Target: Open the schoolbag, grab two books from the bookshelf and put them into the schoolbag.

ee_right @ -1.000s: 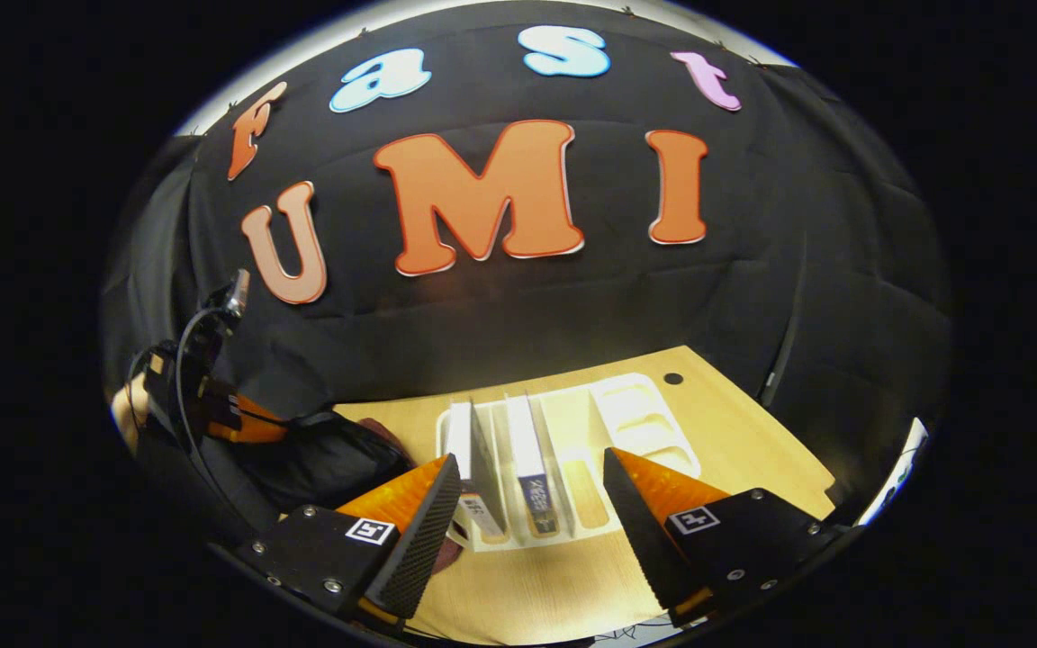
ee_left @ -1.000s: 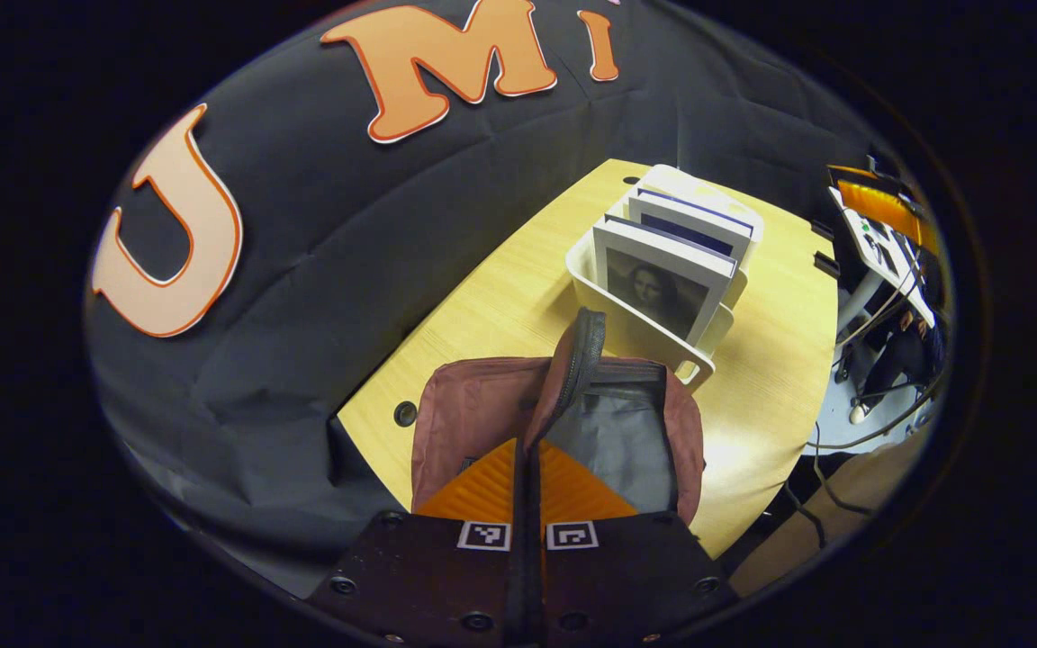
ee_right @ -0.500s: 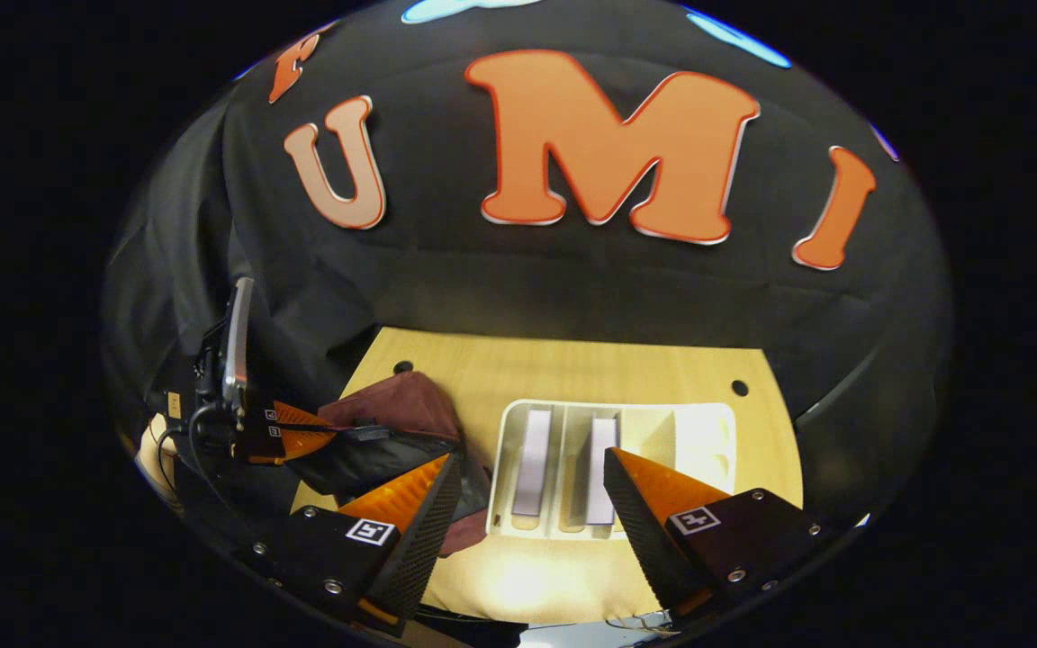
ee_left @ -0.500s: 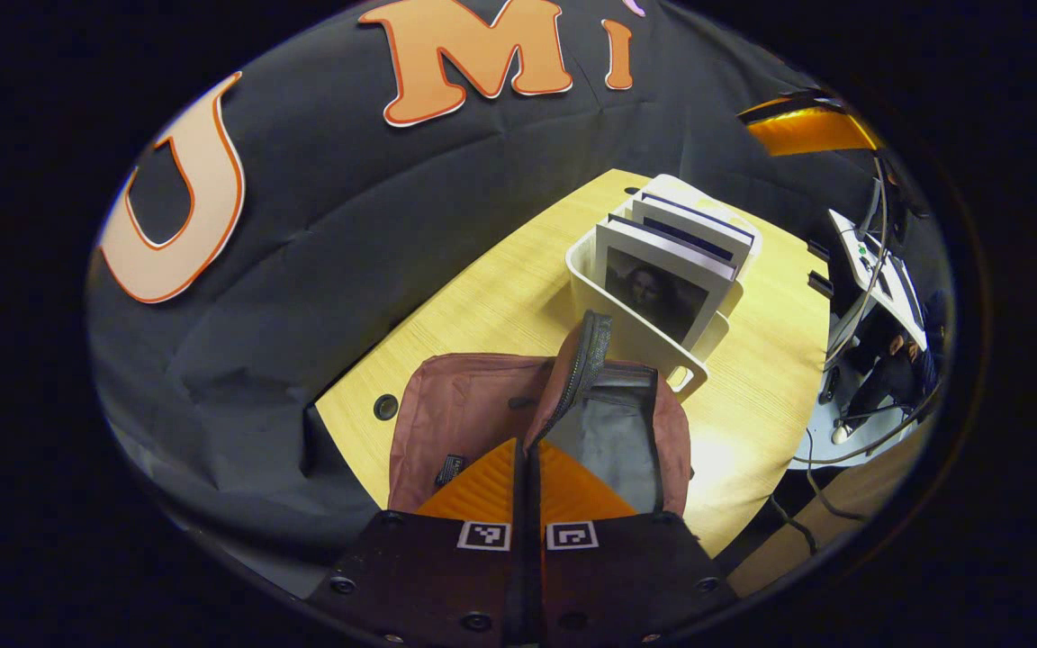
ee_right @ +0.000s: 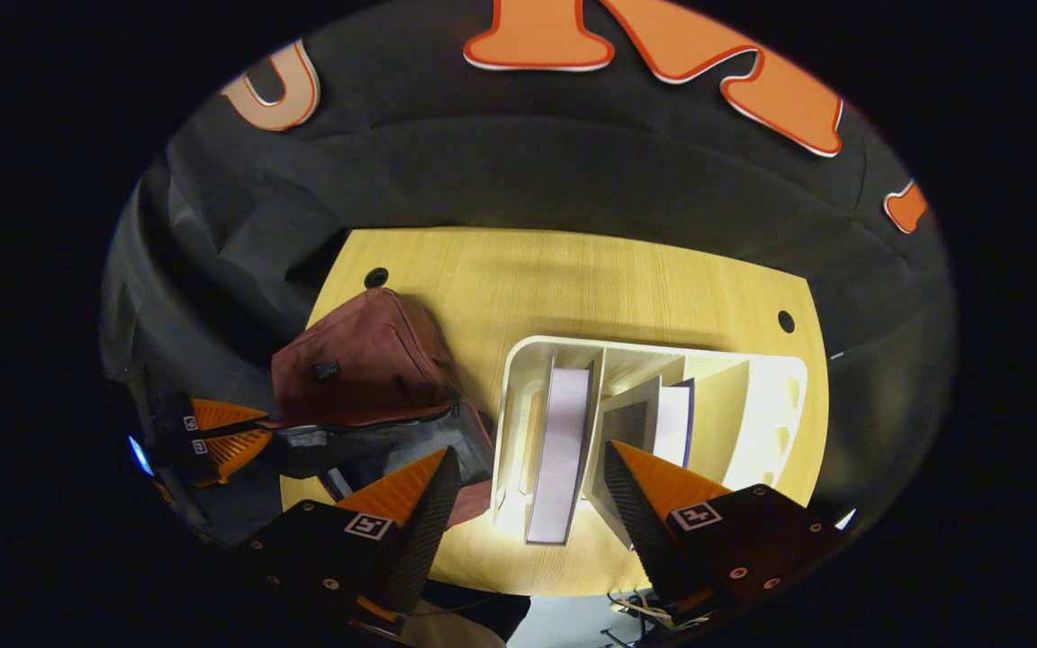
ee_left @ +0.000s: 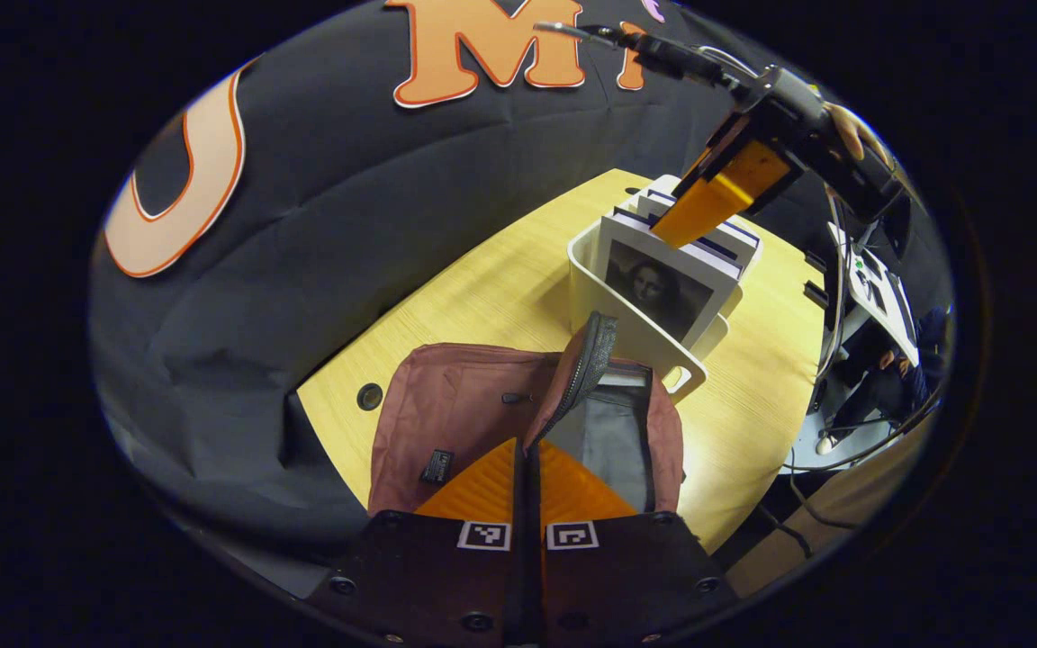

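Left gripper (ee_left: 527, 450): fingers together, clamped on the schoolbag's zipper flap (ee_left: 580, 373), holding the maroon schoolbag (ee_left: 473, 418) open on the table (ee_left: 482, 288). Right gripper (ee_right: 527, 490): fingers wide apart, above the white bookshelf (ee_right: 518, 378), touching nothing. Two books (ee_right: 562, 450) stand in separate compartments.

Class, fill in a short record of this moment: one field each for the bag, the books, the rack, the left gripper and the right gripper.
bag: schoolbag lying on the table, mouth held open
books: two, upright in separate slots
rack: bookshelf beside the bag
left gripper: shut on the bag's zipper flap
right gripper: open, above the books
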Motion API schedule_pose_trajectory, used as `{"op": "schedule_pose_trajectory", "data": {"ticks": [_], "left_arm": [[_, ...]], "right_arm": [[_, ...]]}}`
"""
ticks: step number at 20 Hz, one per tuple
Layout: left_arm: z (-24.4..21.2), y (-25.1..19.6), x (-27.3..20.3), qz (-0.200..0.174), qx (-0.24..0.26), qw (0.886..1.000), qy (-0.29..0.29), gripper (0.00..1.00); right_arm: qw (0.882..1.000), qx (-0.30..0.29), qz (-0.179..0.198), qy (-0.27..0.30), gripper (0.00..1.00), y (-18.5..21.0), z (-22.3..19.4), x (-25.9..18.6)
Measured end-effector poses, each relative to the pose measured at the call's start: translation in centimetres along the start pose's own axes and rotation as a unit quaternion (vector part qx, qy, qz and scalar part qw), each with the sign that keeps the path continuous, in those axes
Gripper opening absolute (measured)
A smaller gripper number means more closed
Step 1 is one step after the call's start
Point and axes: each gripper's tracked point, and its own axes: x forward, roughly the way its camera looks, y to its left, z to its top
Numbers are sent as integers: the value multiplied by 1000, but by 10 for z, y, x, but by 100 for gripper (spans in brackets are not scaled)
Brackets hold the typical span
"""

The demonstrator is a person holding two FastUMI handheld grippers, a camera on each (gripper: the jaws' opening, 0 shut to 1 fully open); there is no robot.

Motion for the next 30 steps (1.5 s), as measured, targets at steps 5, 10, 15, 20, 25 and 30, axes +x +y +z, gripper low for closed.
{"op": "schedule_pose_trajectory", "data": {"ticks": [5, 10, 15, 20, 25, 30], "left_arm": [[-1, 5, 4, 1, -2, 1000, 5, 1], [-2, 4, 6, -3, -1, 1000, 10, 0], [-3, 1, 7, -2, -2, 1000, 14, 0], [-3, -1, 6, -2, -1, 1000, 16, 1], [-6, -3, 4, 2, 1, 1000, 17, 1], [-2, 1, 2, 9, -2, 1000, 10, 1]], "right_arm": [[998, 5, -18, 56, 96, -10, -12, 39], [996, 14, -25, 82, 81, -19, -21, 59], [996, 39, -23, 82, 41, -20, -18, 57], [997, 32, -19, 65, 24, -20, -16, 40], [999, 40, -18, 4, 34, -27, 2, -26], [994, 72, 48, -66, 34, -19, 0, -120]]}}
